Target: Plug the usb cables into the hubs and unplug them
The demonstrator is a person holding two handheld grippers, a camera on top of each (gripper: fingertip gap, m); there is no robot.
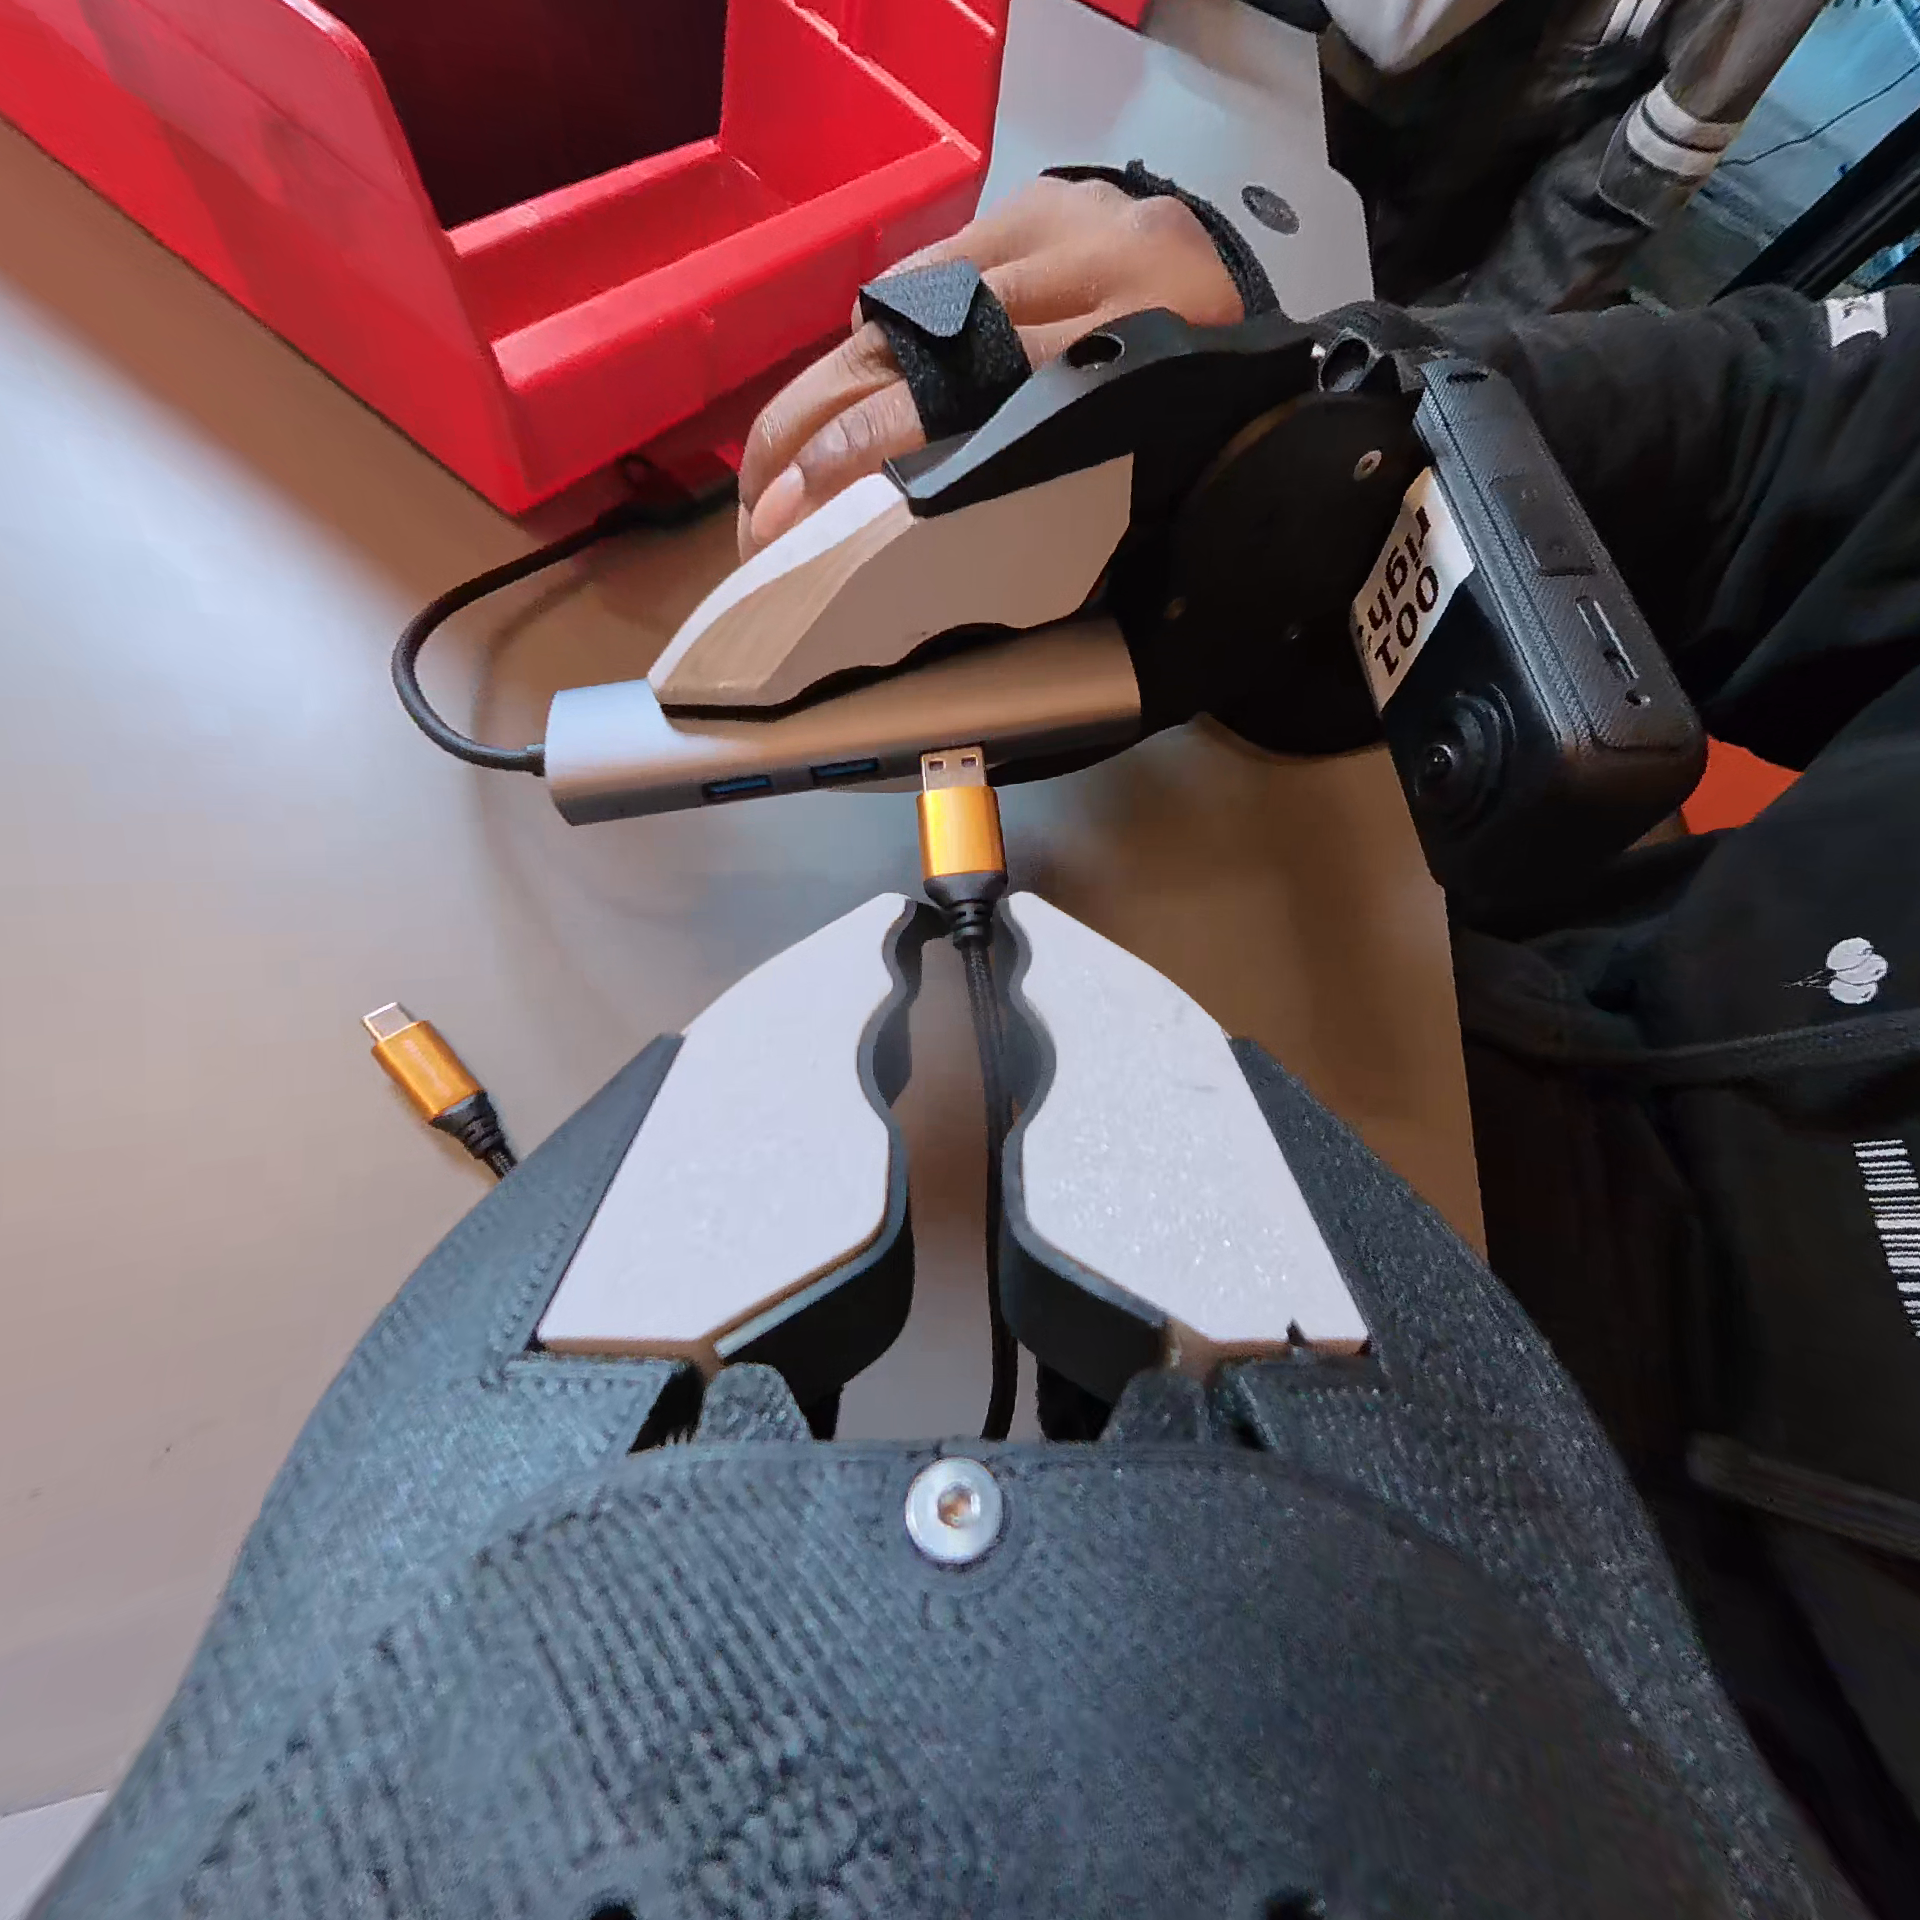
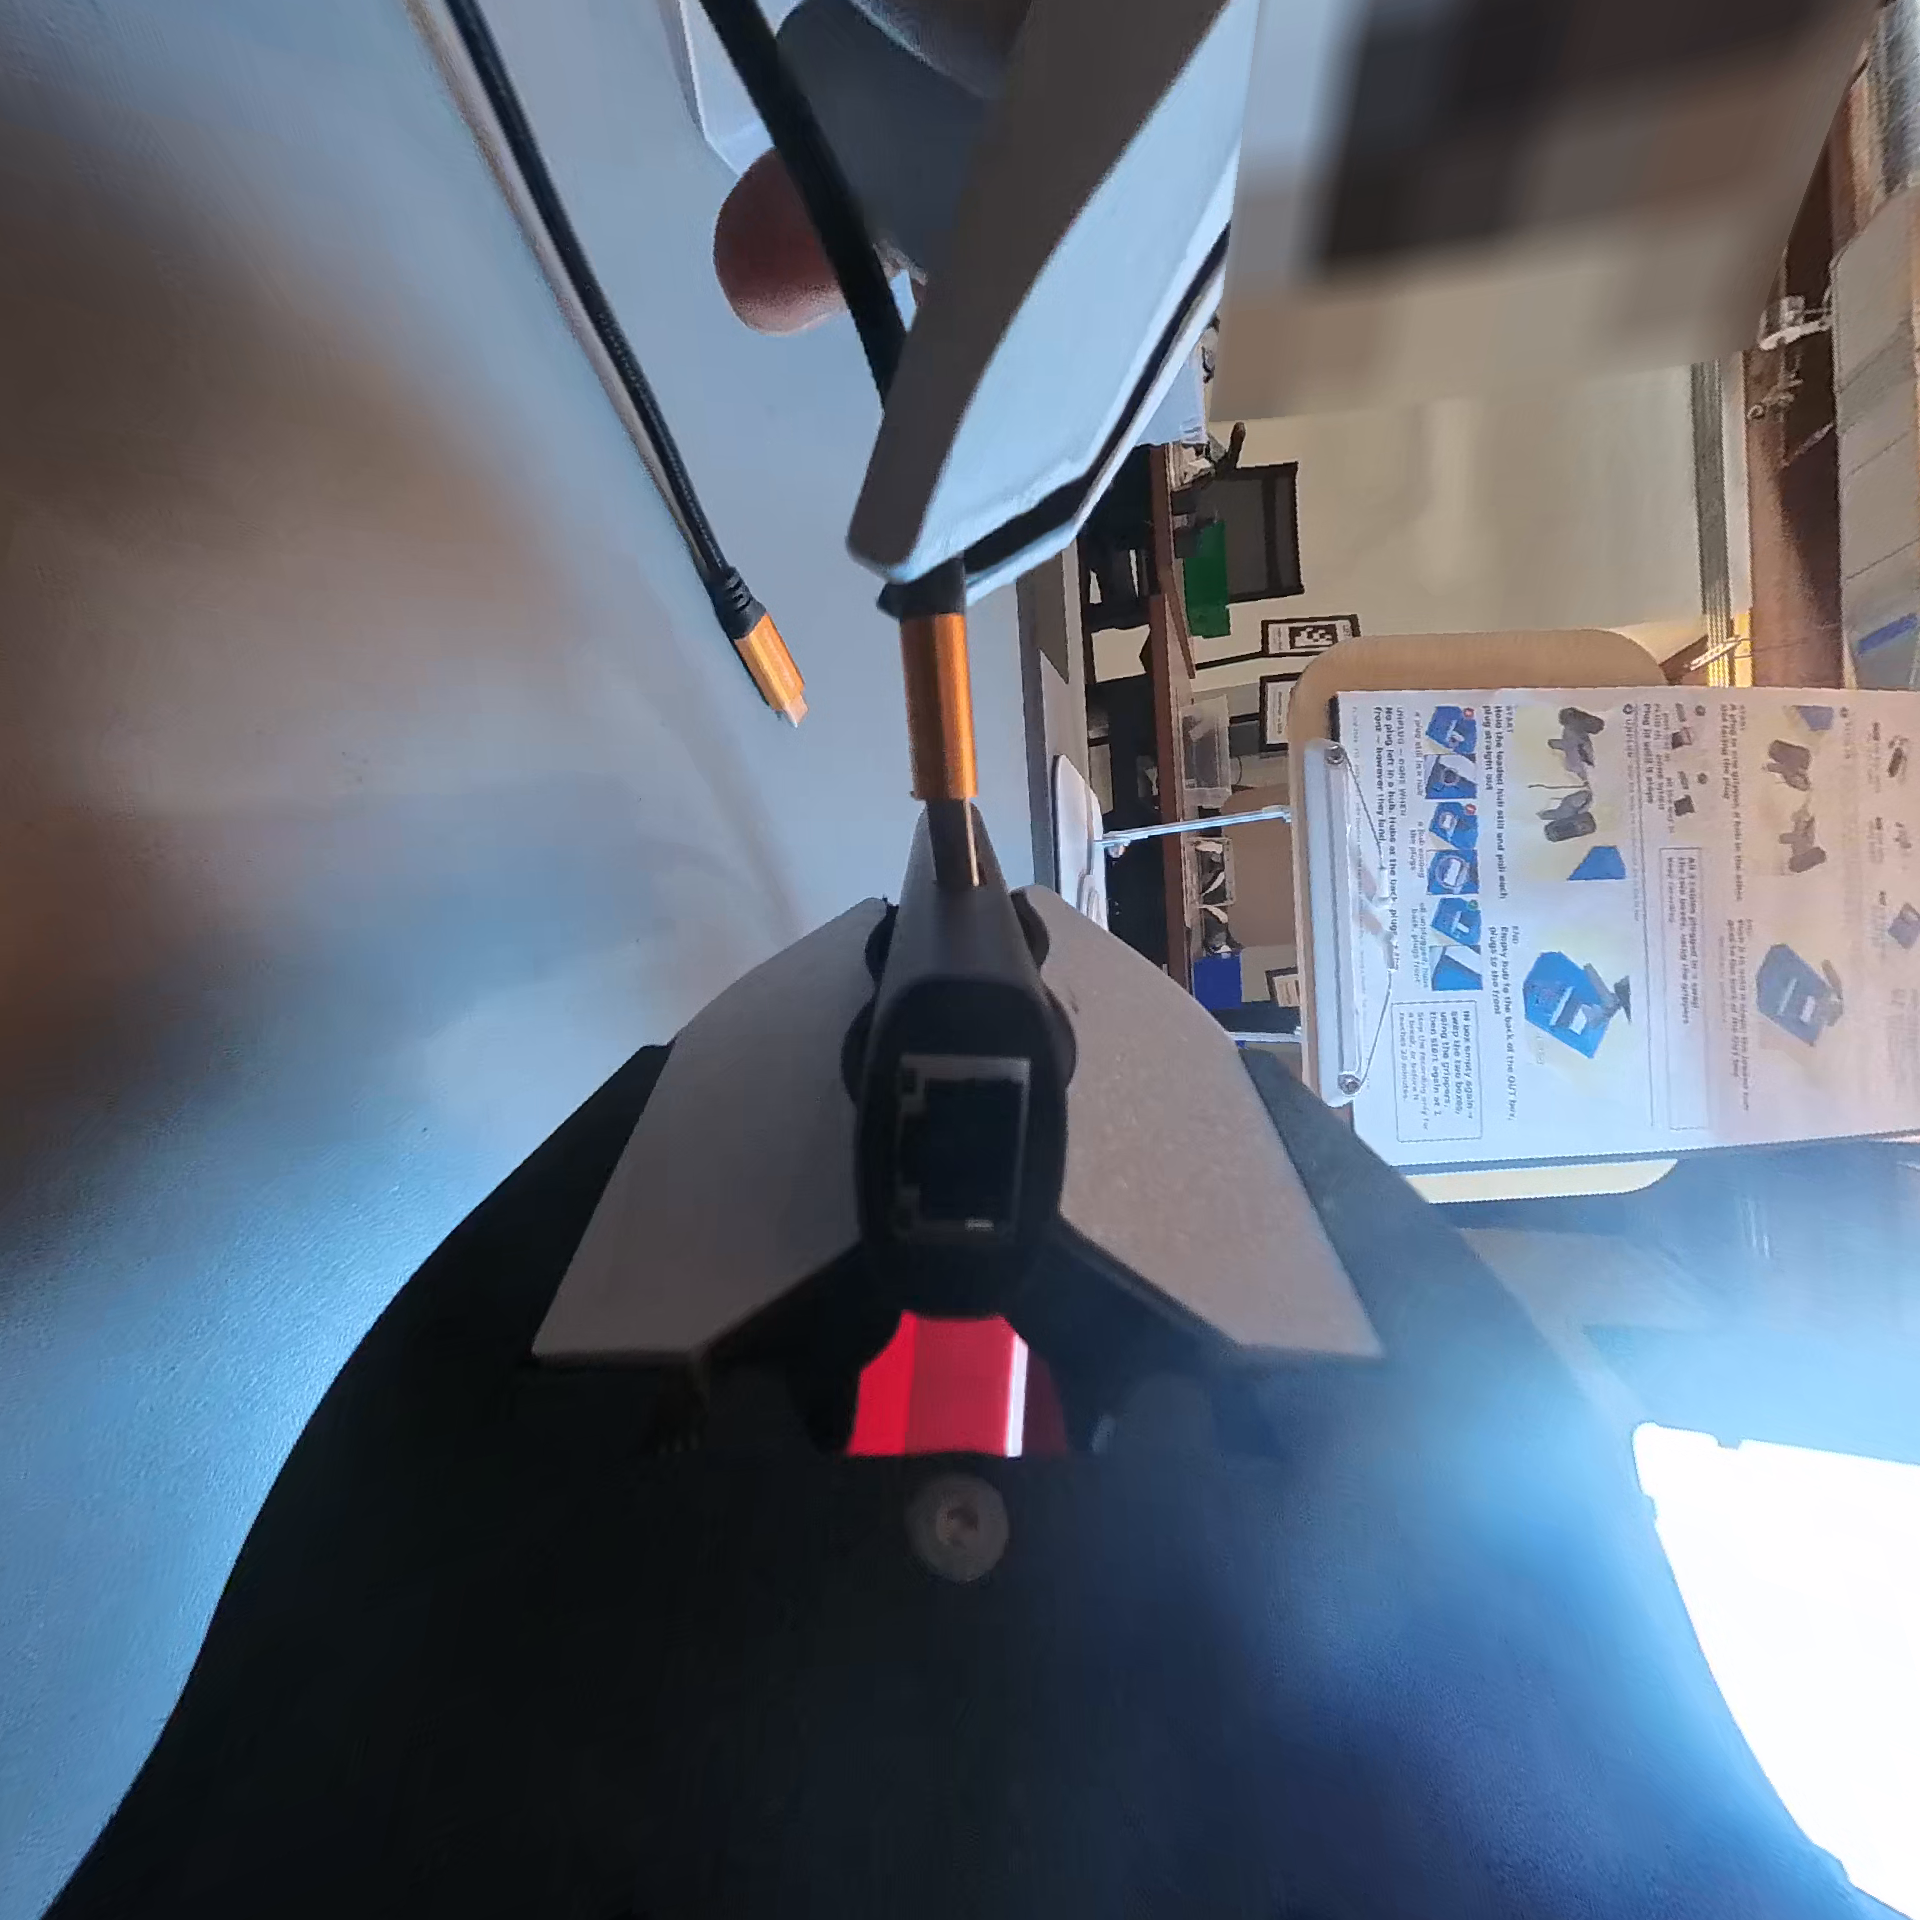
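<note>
My right gripper (image 1: 665, 717) is shut on a grey USB hub (image 1: 727, 764) and holds it above the table, side ports facing me. My left gripper (image 1: 961, 909) is shut on a black braided cable just behind its orange USB-A plug (image 1: 961, 826). The plug's metal tip sits at the mouth of the hub's third side port, most of the metal still showing. In the right wrist view my right gripper (image 2: 951, 914) clamps the hub (image 2: 961, 1143) end-on, with the orange plug (image 2: 935, 707) meeting it and the left gripper's finger (image 2: 1039, 312) above.
The cable's orange USB-C end (image 1: 421, 1070) lies loose on the table, also in the right wrist view (image 2: 769, 665). A red bin (image 1: 623, 312) stands behind the hub; the hub's own black cable (image 1: 436, 665) loops towards it. An instruction sheet on a stand (image 2: 1558, 914) stands off the table. There is about 7 cm between the tips of the two grippers.
</note>
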